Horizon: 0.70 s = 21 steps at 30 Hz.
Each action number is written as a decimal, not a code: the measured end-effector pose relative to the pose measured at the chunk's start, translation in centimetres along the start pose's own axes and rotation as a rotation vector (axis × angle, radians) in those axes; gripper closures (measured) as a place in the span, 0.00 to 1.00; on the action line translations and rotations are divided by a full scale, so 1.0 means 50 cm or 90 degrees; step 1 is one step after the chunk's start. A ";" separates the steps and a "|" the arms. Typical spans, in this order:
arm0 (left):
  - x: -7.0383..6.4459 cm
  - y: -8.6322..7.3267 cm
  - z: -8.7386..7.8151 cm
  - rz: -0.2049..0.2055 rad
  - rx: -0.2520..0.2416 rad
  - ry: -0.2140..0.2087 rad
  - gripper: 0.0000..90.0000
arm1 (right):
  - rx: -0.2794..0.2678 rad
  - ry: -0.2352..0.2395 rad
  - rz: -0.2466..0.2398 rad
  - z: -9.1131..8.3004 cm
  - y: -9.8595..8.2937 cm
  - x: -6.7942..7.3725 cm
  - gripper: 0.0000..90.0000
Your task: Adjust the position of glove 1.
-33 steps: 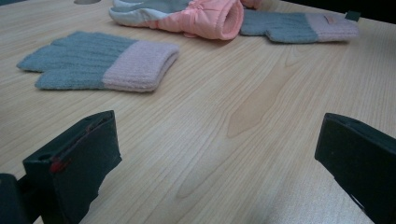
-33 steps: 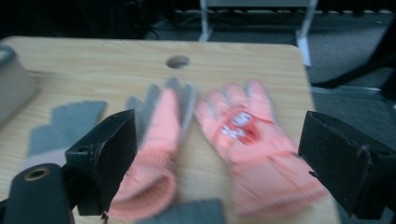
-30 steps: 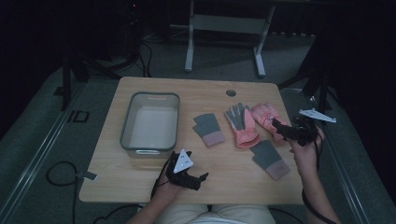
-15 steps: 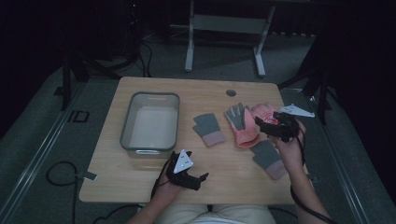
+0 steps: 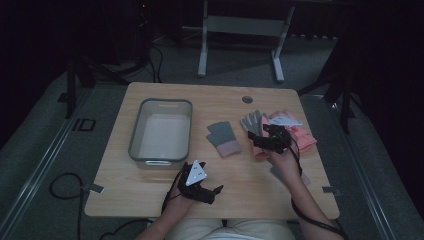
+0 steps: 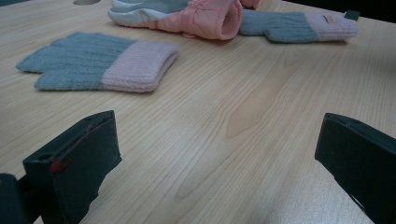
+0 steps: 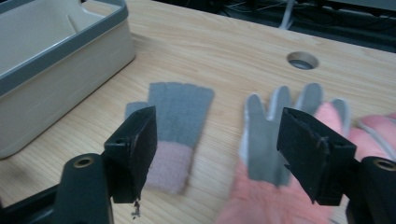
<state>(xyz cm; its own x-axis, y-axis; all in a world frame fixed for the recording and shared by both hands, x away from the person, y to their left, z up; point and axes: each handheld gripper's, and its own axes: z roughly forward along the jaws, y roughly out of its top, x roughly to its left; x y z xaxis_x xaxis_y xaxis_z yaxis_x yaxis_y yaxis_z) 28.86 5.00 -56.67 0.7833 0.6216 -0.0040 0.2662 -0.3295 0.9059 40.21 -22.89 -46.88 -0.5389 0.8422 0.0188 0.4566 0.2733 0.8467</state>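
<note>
Right claw [image 5: 261,140] released, jaws wide apart, nothing between them, hovering low over the surface [image 5: 260,185]. In the right gripper view the claw [image 7: 217,154] frames the gap between two gloves: the grey-and-pink work glove [image 7: 280,154] lies under and just past its right jaw, grey fingers pointing away; the grey knit mitten with pink cuff [image 7: 180,126] lies just past its left jaw, flat. Farther off beyond the left jaw stands the grey-rimmed bin [image 7: 56,56]; straight ahead, past the glove fingers, is the cable hole [image 7: 302,60].

Left claw [image 5: 212,192] also released, jaws spread, resting near the front edge of the surface. Ahead of it in the left gripper view: same mitten [image 6: 100,67] to its left-front, flat; the work glove [image 6: 187,16] farther off; a second knit mitten [image 6: 299,27] beside that, to the right.
</note>
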 end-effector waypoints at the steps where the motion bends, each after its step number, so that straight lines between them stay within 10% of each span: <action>1: 0.000 0.000 0.000 0.000 0.001 0.001 0.00 | 0.002 0.005 0.000 0.007 0.000 0.005 0.33; 21: 0.000 -0.001 -0.001 -0.001 -0.004 -0.001 0.00 | 0.078 0.069 -0.027 0.150 -0.012 0.072 0.50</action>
<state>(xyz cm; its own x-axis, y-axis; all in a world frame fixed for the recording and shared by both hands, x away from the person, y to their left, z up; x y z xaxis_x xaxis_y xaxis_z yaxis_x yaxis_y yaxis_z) 28.83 5.05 -56.68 0.7837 0.6211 -0.0067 0.2641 -0.3233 0.9087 43.30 -16.52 -51.29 -0.6301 0.7751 0.0468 0.5106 0.3681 0.7771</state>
